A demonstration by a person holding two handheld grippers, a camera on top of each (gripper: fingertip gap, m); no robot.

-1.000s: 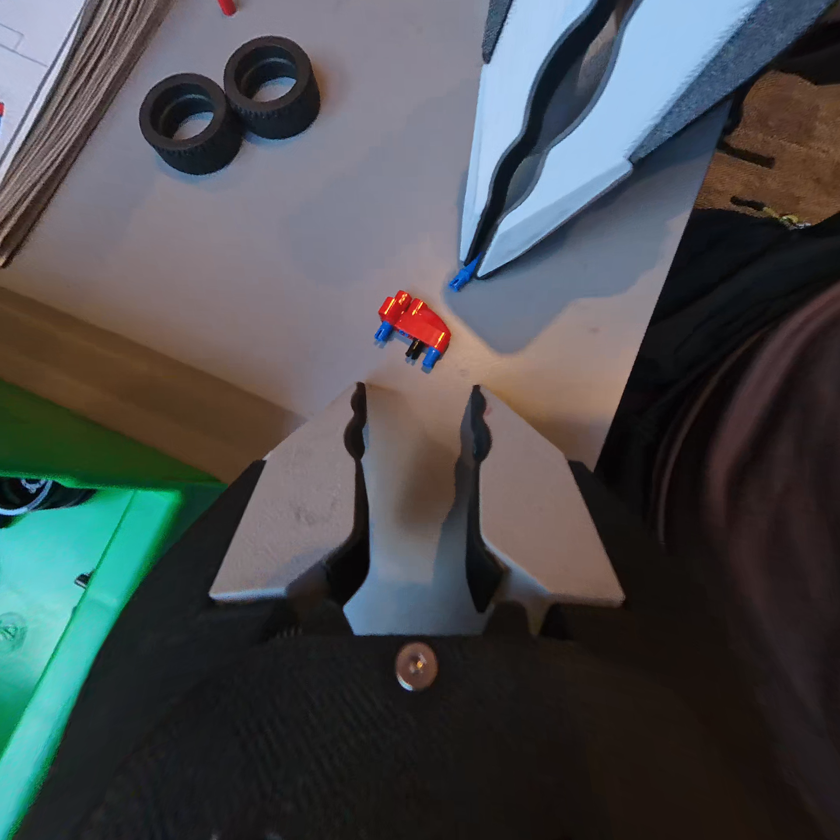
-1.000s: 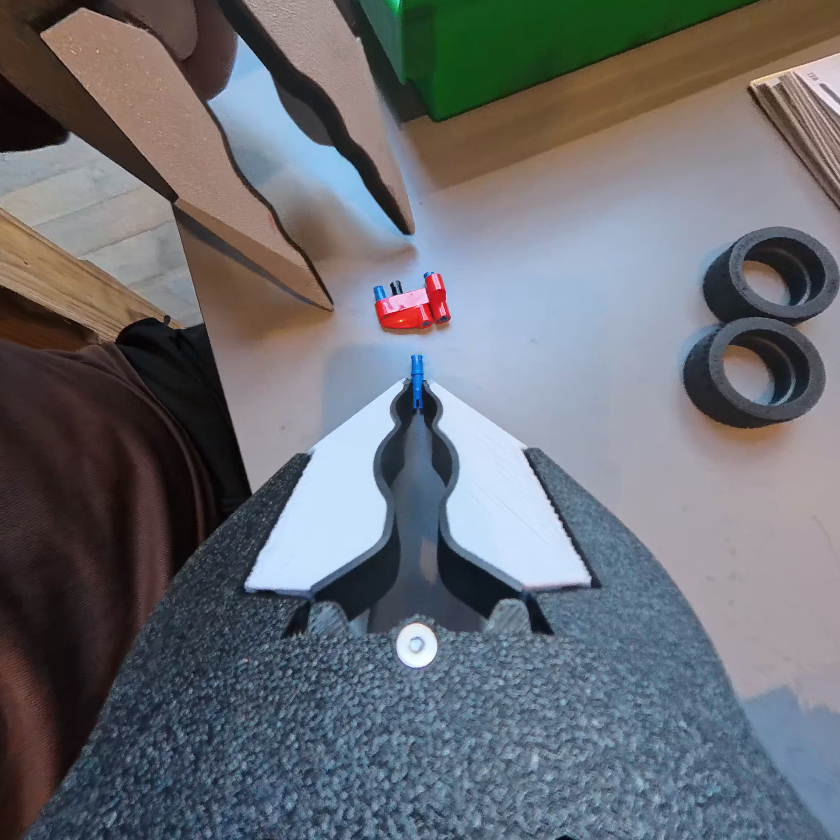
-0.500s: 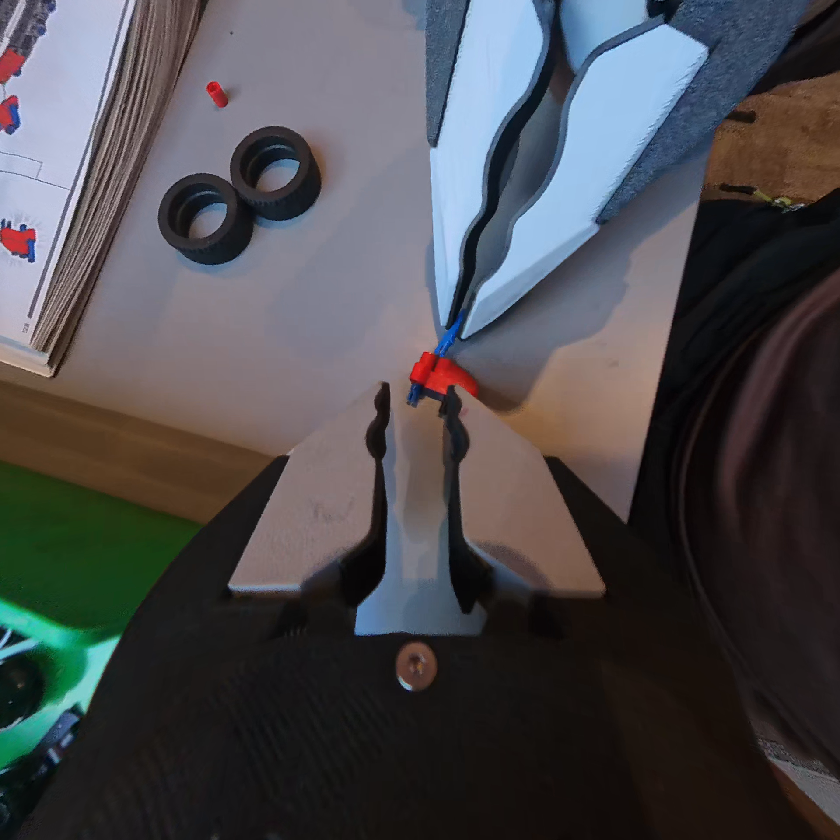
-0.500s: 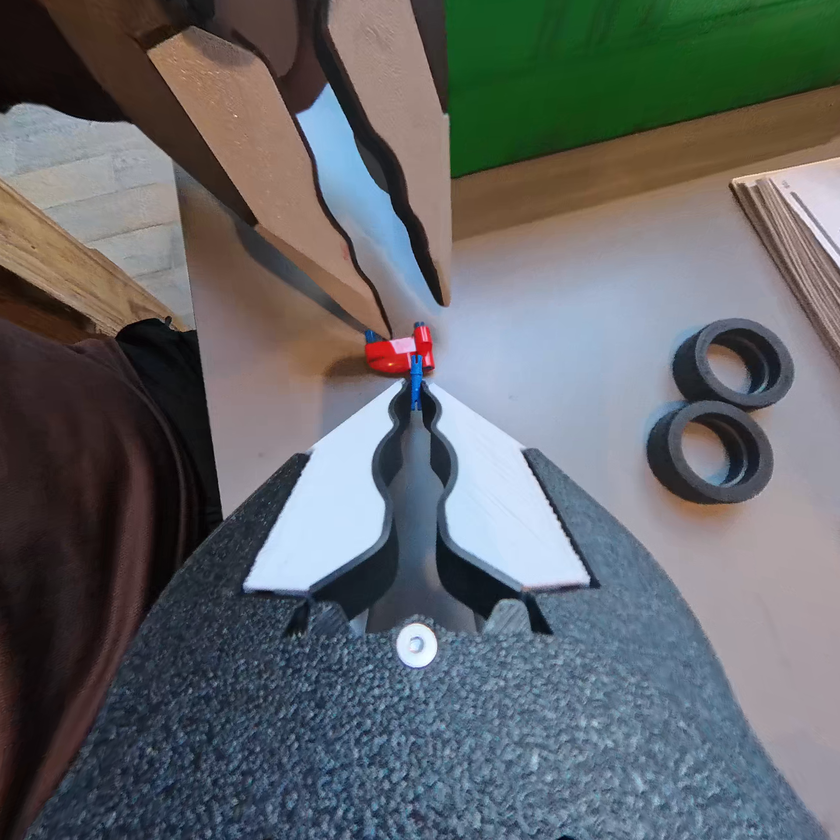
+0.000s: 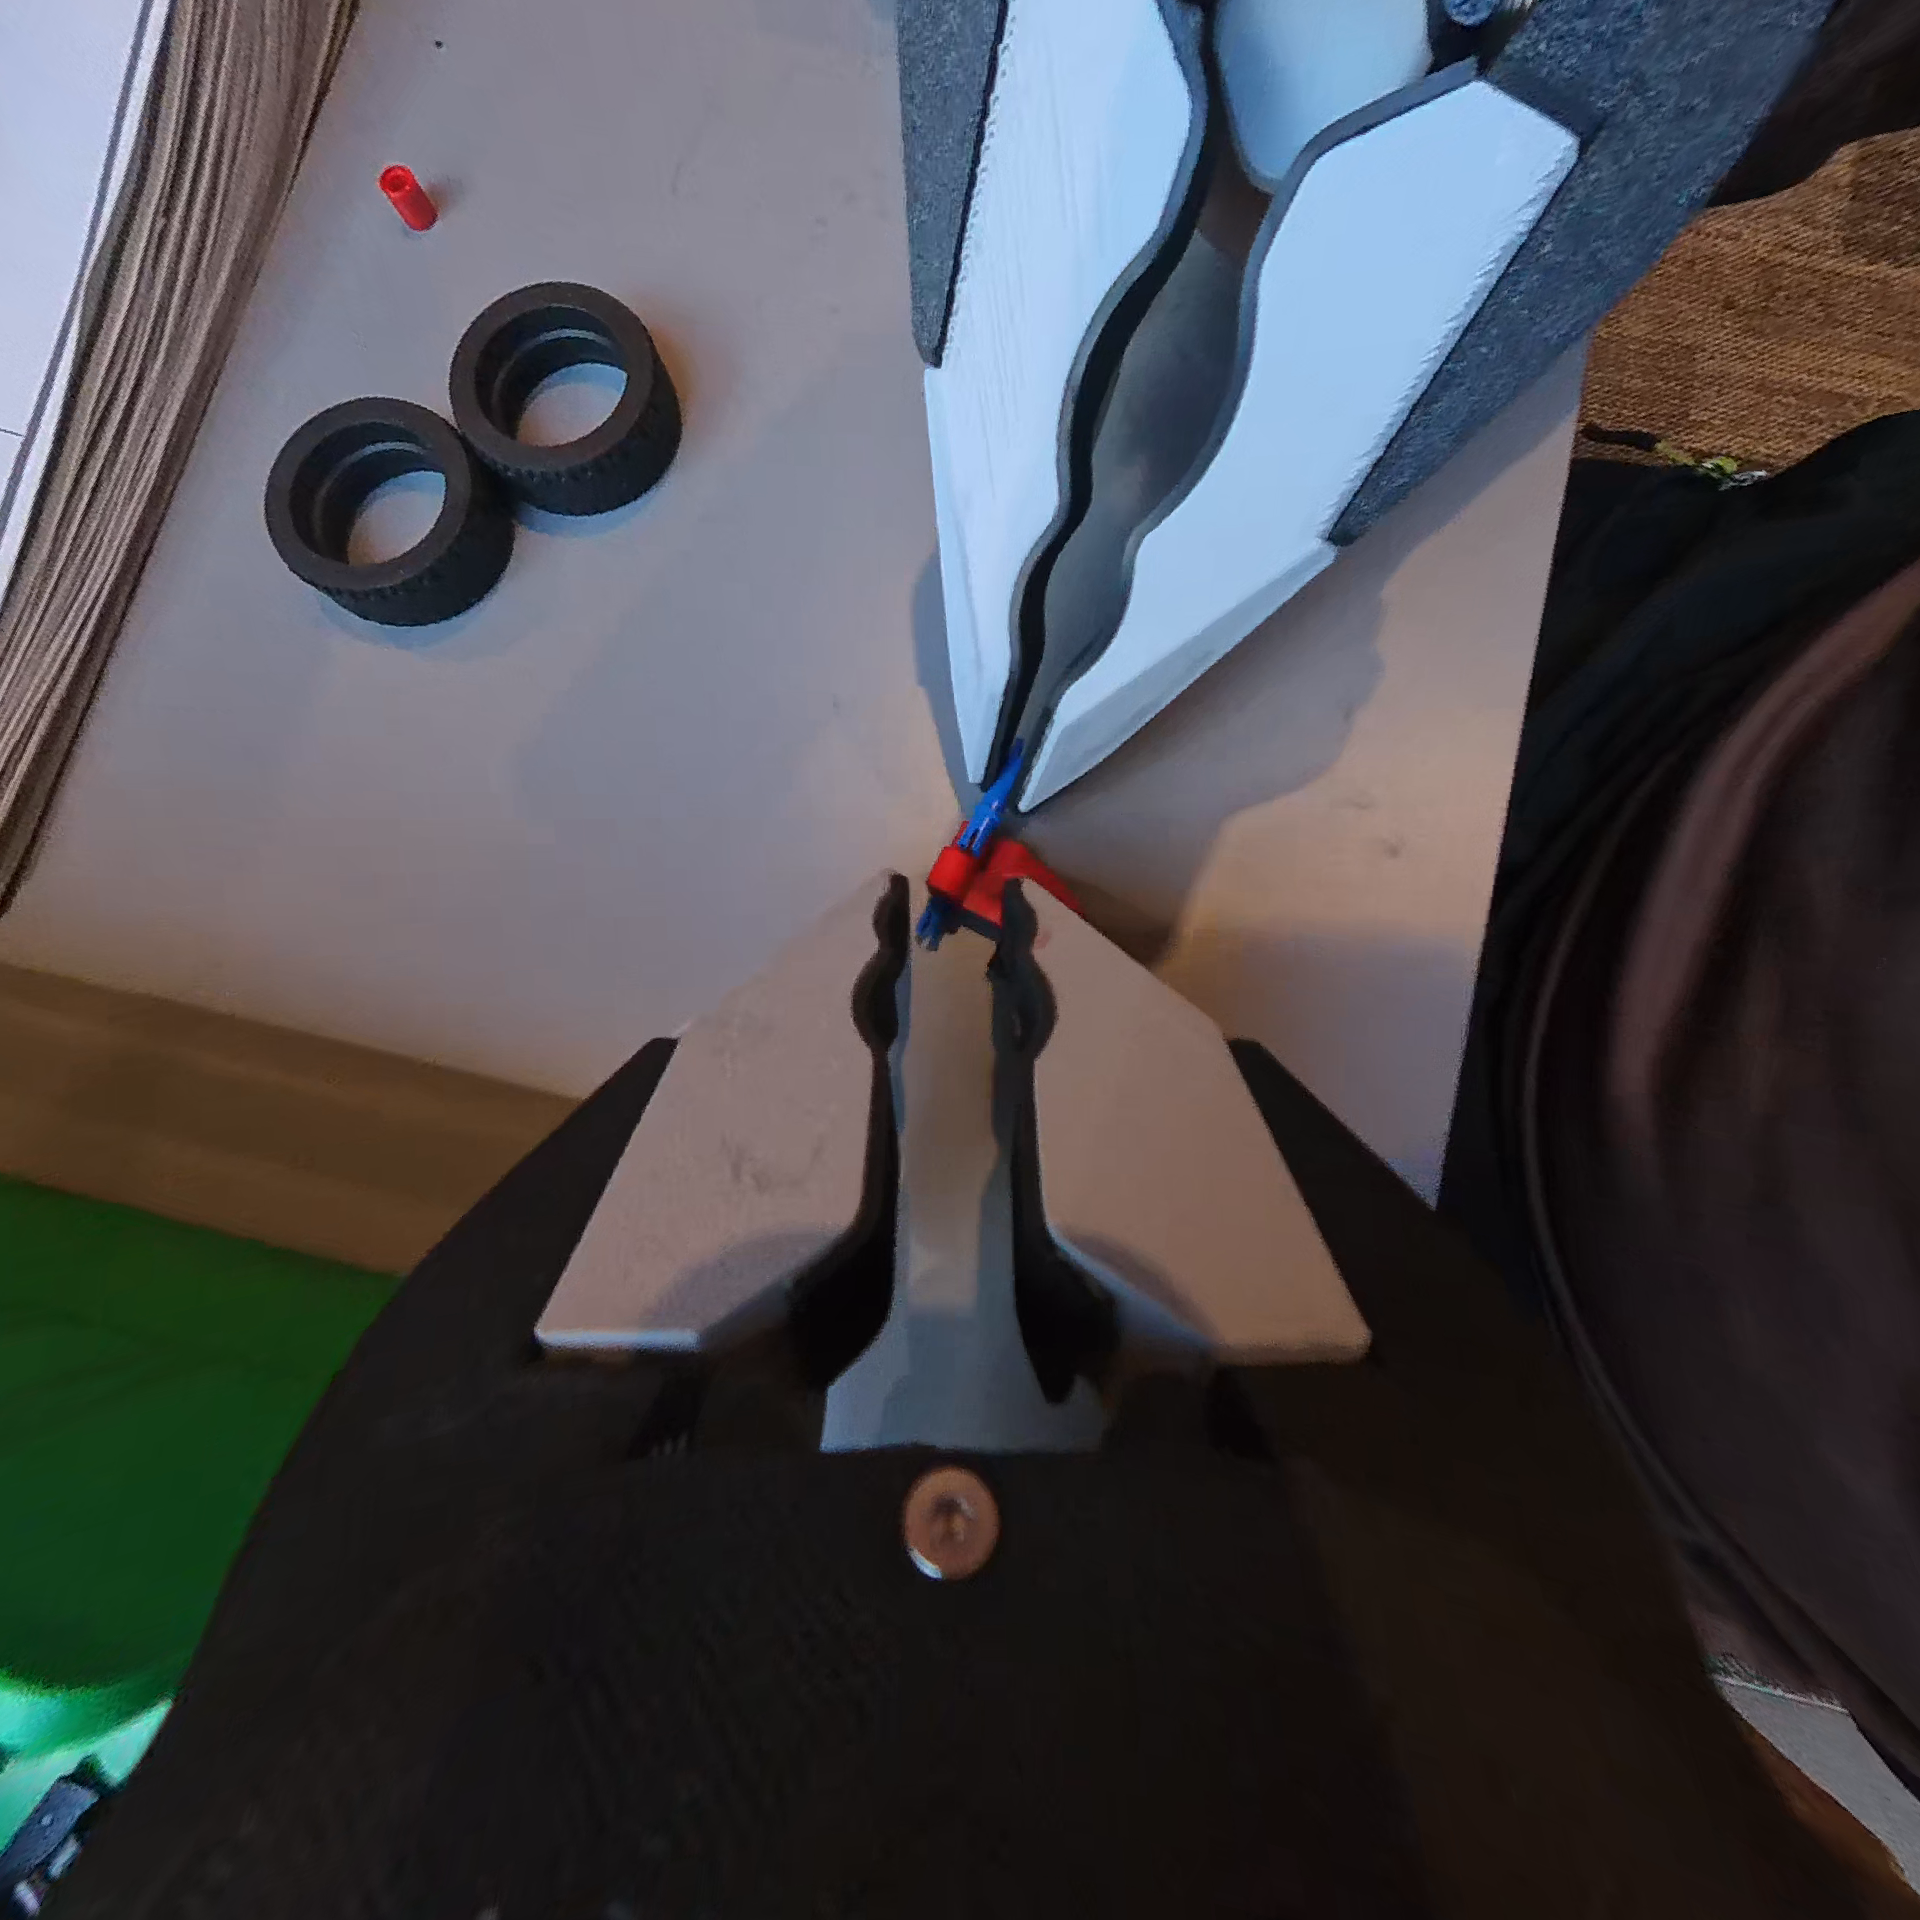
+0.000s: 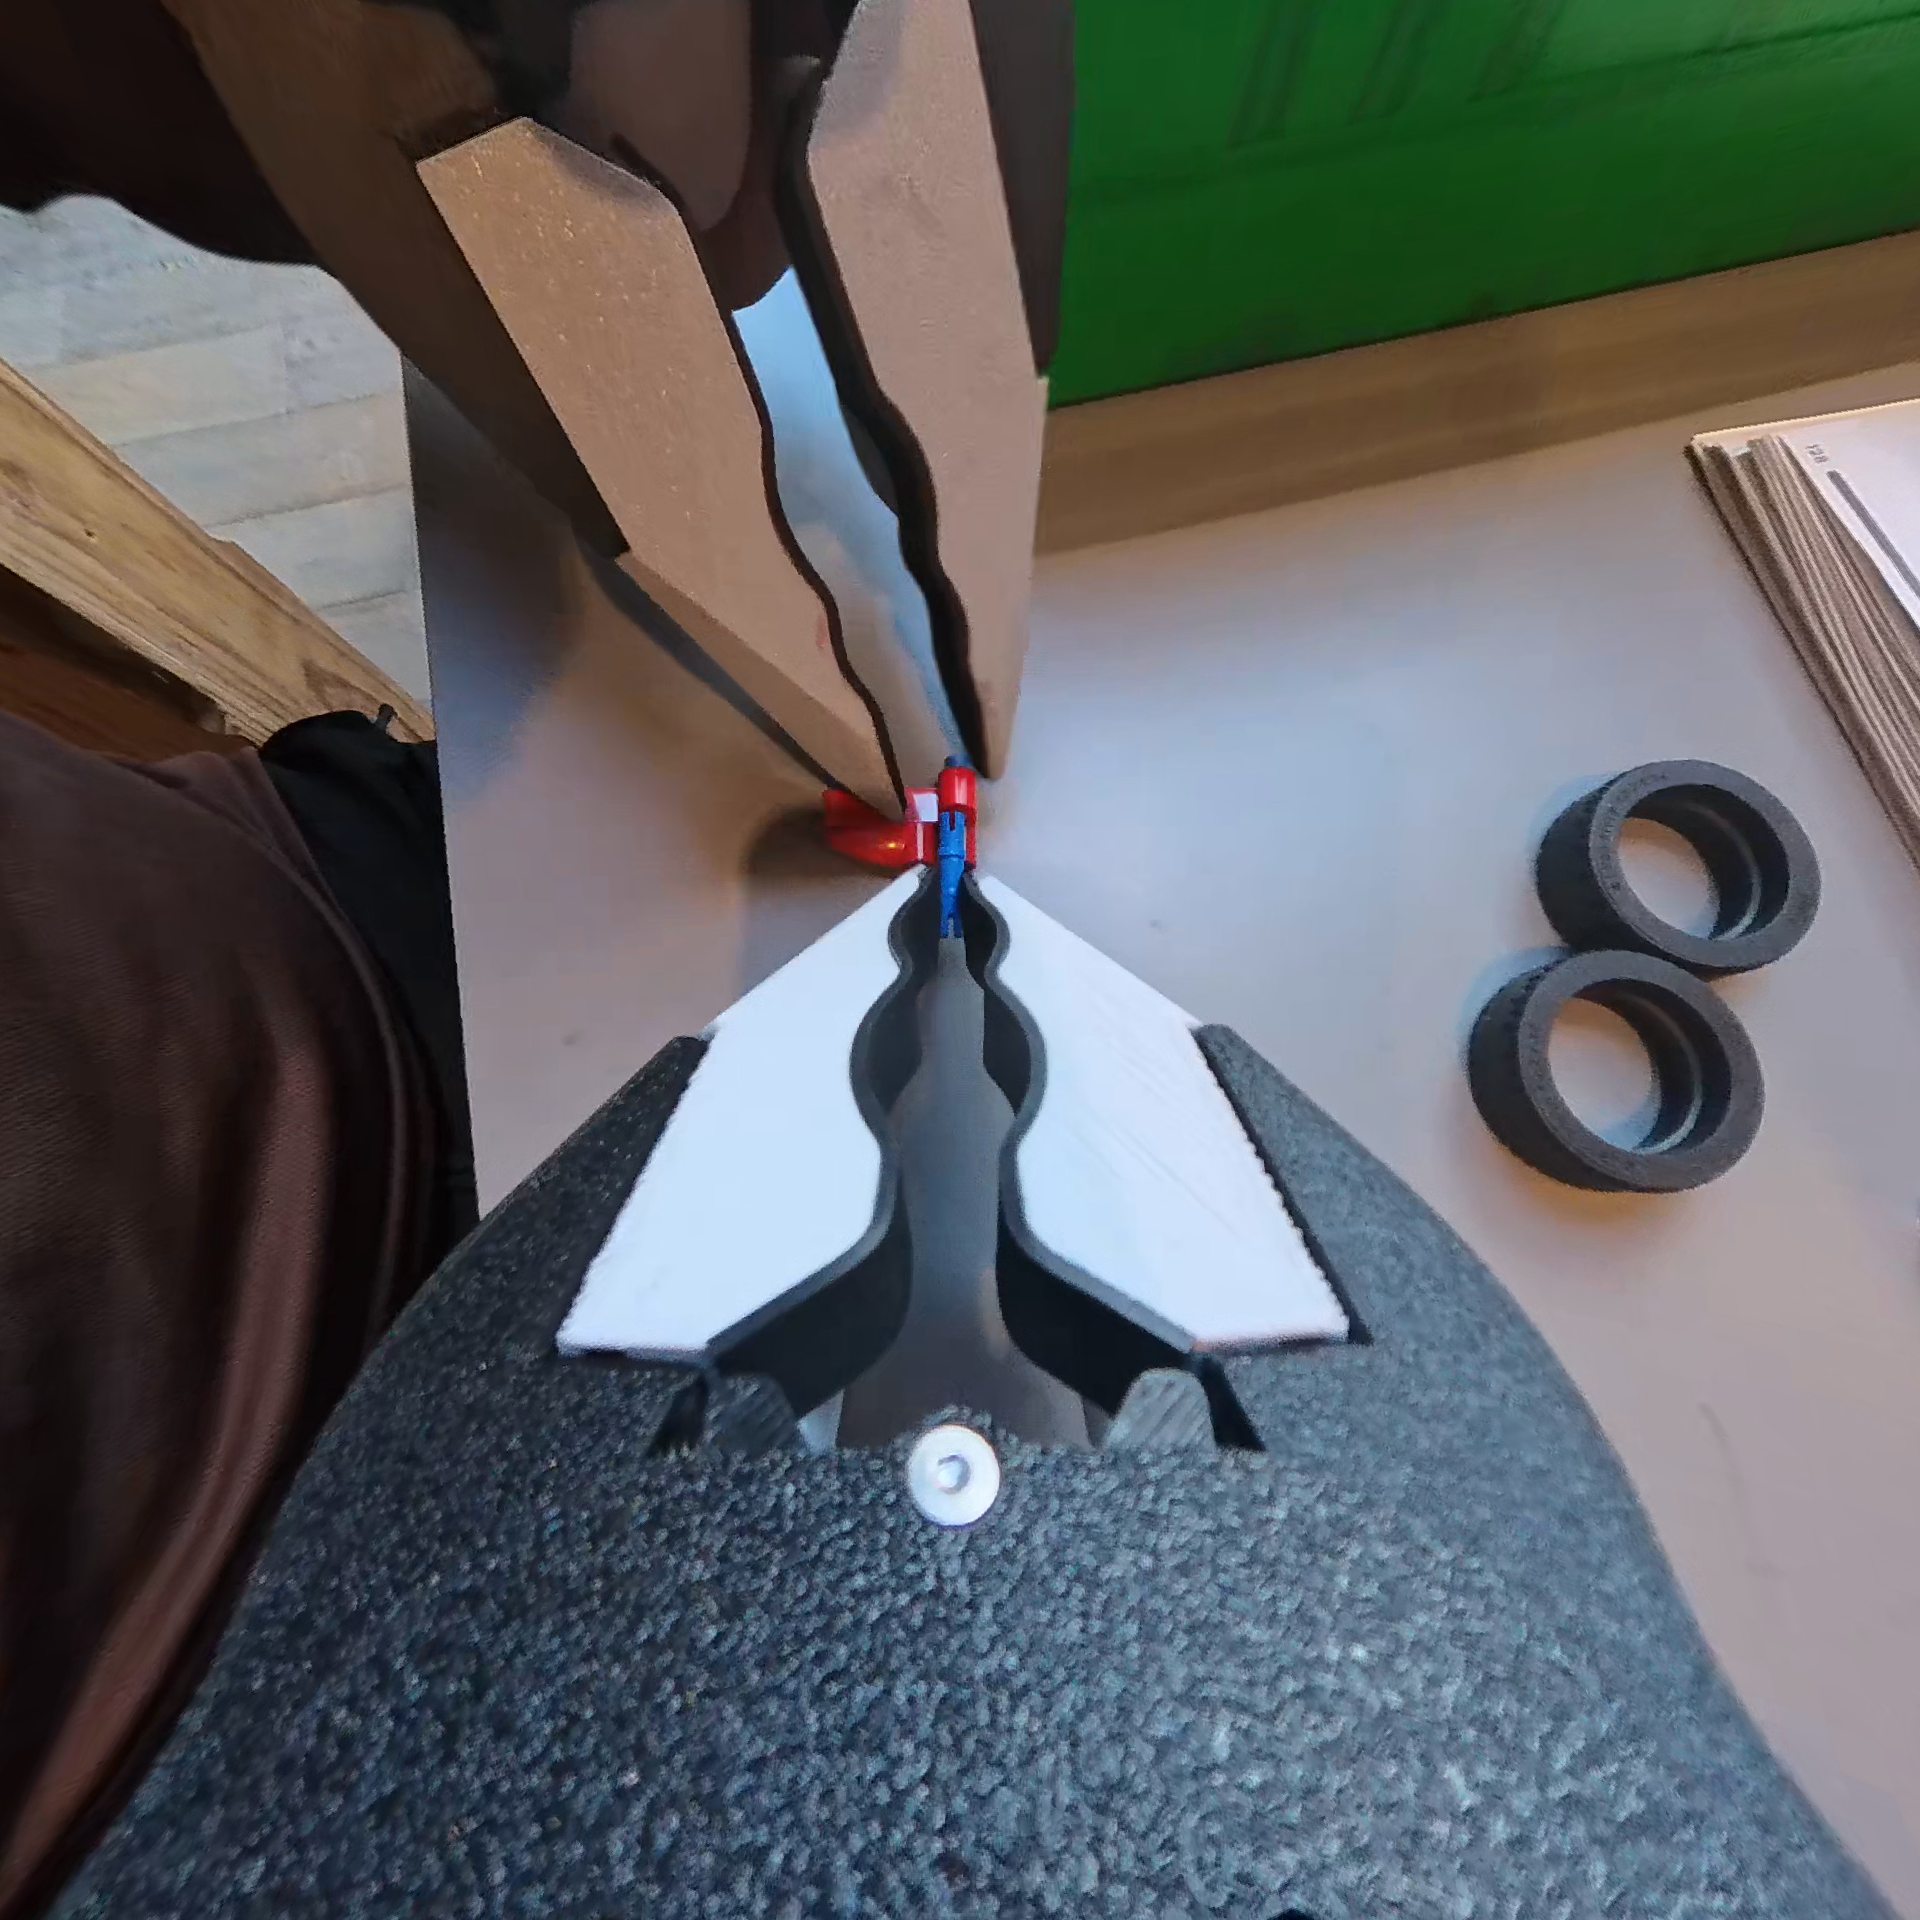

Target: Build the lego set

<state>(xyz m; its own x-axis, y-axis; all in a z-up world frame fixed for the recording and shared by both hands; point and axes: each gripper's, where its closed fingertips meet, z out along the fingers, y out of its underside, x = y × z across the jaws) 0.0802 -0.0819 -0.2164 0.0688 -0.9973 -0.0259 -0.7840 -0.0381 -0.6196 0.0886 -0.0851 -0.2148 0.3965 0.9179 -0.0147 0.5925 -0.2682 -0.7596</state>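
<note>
The blue pin [image 6: 948, 878] lies lengthwise along the right gripper [image 6: 945, 896], whose jaws are clenched on it, its free end pushed against the red piece [image 6: 906, 821]. That piece sits on the grey surface [image 6: 1299, 727] at the tips of the left gripper [image 5: 948, 914], whose jaws straddle it, slightly parted; whether they grasp it is unclear. Two black tyres [image 5: 473, 452] lie well apart, beside a booklet [image 6: 1829, 561]. A green bin [image 6: 1455, 156] stands beyond.

I'm not finding any writing I can make out. I'm seeing faint print on the top sheet of the instruction booklet [image 6: 1860, 582] at the right edge of the right wrist view, too small to tell. Raised lettering is running round the sidewall of the nearer black tyre [image 6: 1616, 1070], illegible.
</note>
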